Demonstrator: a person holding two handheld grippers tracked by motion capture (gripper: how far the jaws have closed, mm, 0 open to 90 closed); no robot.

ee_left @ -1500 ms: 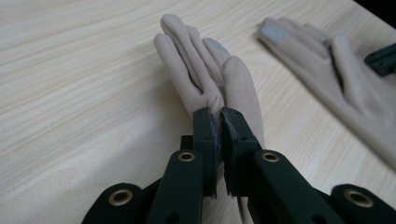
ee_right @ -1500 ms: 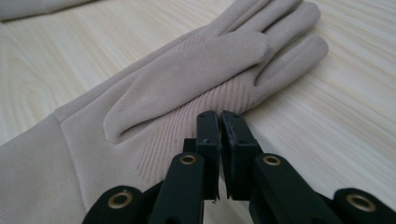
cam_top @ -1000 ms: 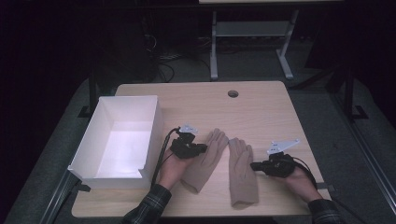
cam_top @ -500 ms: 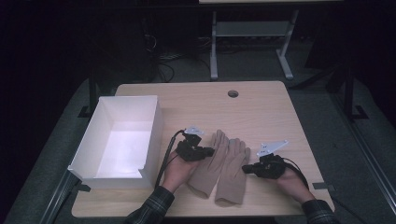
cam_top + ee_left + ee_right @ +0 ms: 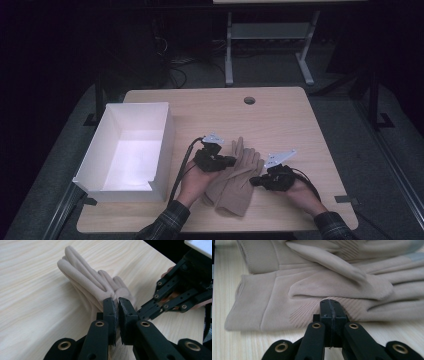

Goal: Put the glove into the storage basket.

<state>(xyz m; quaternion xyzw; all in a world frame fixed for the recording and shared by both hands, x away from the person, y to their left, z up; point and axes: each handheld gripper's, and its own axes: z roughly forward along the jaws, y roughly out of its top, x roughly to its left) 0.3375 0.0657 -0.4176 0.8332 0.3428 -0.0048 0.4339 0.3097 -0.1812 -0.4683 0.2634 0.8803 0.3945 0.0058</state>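
The gloves [image 5: 235, 177] lie stacked at lower centre of the table [image 5: 280, 120]. The left gripper [image 5: 226, 161] pinches one; the right gripper [image 5: 256, 181], jaws closed empty, touches the edge. The box [image 5: 165, 145] at left remains empty, probably their destination.

A light wooden table [image 5: 280, 120] with rounded corners stands on grey carpet [image 5: 370, 165], its grain running across the top. Near its far edge, a round dark cable hole [image 5: 249, 100] is cut into the wood. On the left part of the tabletop sits a white open box [image 5: 112, 127], rectangular, with upright walls and a bare floor; its long side runs from the near edge toward the far one. Beyond the table, in the dark, a pale metal frame [image 5: 270, 37] rises on two legs joined by a crossbar. Loose black cables [image 5: 175, 62] lie on the floor beside it.
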